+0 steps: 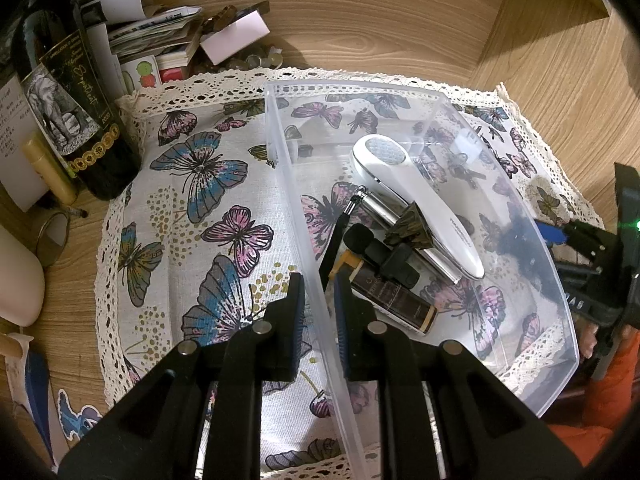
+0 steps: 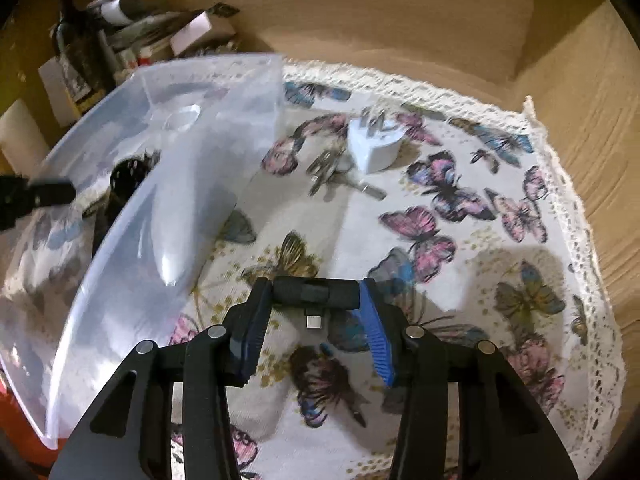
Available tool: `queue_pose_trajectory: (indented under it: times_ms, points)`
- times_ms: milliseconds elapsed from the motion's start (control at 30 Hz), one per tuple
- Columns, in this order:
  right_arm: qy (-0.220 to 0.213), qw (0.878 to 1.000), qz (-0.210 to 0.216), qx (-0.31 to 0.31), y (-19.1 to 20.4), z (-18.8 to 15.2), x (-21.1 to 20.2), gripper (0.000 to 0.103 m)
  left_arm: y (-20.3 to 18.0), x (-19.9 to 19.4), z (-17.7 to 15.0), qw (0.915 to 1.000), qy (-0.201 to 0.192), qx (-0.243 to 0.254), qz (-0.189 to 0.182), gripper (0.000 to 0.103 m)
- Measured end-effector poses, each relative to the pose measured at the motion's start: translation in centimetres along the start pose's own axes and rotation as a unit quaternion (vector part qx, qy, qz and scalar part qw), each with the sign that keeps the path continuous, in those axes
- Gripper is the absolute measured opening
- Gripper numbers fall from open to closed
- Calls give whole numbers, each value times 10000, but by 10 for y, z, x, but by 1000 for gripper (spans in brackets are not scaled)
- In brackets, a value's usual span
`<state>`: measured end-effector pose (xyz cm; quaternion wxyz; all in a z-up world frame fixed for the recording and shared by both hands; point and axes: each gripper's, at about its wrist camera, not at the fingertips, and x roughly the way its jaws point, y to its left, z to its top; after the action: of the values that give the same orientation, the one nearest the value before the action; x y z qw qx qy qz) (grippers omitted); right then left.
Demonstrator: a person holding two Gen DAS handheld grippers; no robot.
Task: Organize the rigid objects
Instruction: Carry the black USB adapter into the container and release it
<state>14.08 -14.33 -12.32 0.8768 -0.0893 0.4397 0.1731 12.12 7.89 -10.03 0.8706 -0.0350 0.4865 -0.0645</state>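
A clear plastic bin (image 1: 560, 280) stands on the butterfly cloth (image 1: 200, 208). It holds a white handheld device (image 1: 420, 196), a silver tube (image 1: 384, 208), black clips (image 1: 384, 252) and a dark brown tube (image 1: 392, 300). My left gripper (image 1: 318, 292) is shut on the bin's near wall (image 1: 296, 200). My right gripper (image 2: 314, 294) is shut on a small black adapter (image 2: 316, 292) with a metal plug, held above the cloth (image 2: 460, 300) beside the bin (image 2: 120, 240). A white charger plug (image 2: 372, 148) and keys (image 2: 340, 176) lie on the cloth beyond.
A dark wine bottle (image 1: 68, 100), stacked papers and boxes (image 1: 160, 32) and a yellow tube (image 1: 48, 168) crowd the wooden table (image 1: 400, 12) at the far left. A cardboard box edge (image 2: 580, 120) borders the cloth on the right.
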Motion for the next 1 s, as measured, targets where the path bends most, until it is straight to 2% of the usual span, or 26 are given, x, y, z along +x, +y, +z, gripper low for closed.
queue_pose_trajectory:
  times_ms: [333,567,800,1000]
  points:
    - [-733,9972,-118,-117,5,34,-34,41,0,0,0,10000,3,13,1,15]
    - [-1145,9925,51,-415,25,57,-51,42,0,0,0,10000,2,7,5,15]
    - [-1262,9879,354,-826,55,71,-51,42,0,0,0,10000,1,8,4,15]
    - [-1090,9862,517,-1130,79,77,-34,42,0,0,0,10000,-3,9,2,15]
